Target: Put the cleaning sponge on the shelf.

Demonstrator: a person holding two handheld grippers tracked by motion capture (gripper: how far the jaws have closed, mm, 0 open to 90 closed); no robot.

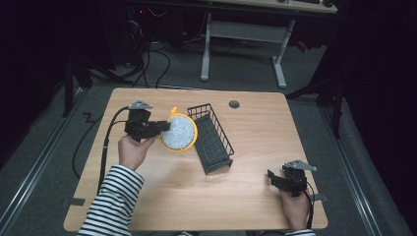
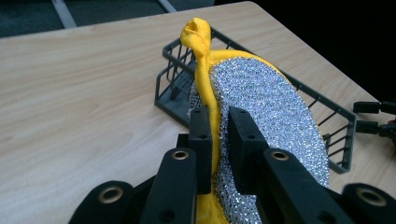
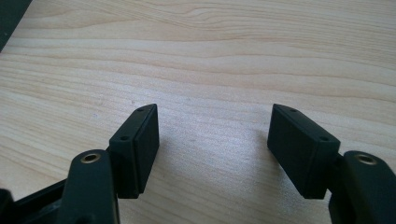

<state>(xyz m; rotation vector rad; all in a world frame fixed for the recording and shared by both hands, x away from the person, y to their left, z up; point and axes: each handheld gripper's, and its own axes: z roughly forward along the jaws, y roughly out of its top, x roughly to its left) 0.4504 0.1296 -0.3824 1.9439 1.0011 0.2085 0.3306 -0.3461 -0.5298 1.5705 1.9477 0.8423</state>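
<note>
A: Left gripper (image 1: 164,126) clamped on the round silver-mesh scouring pad with yellow cloth backing (image 1: 179,132), pinched by its edge, off the light wooden worktop (image 1: 255,137).

B: Held where?

A: Just at 9 o'clock of the dark grey wire basket (image 1: 211,137), pad face nearly upright, yellow knotted loop (image 2: 196,35) on top in the left gripper view.

B: Right gripper (image 1: 275,178)?

A: Open, nothing between, resting near 5 o'clock of the worktop, well apart from the basket.

B: Best way on, judging from this?

A: Probably carry toward 3 o'clock until above the basket, keep the pad edge-on so as to clear the wire rim, lower inside before letting go. Firm grip meanwhile; soft mesh likely to slip or flop.

B: Any brand, label, writing?

A: None readable on pad, basket or gripper.
</note>
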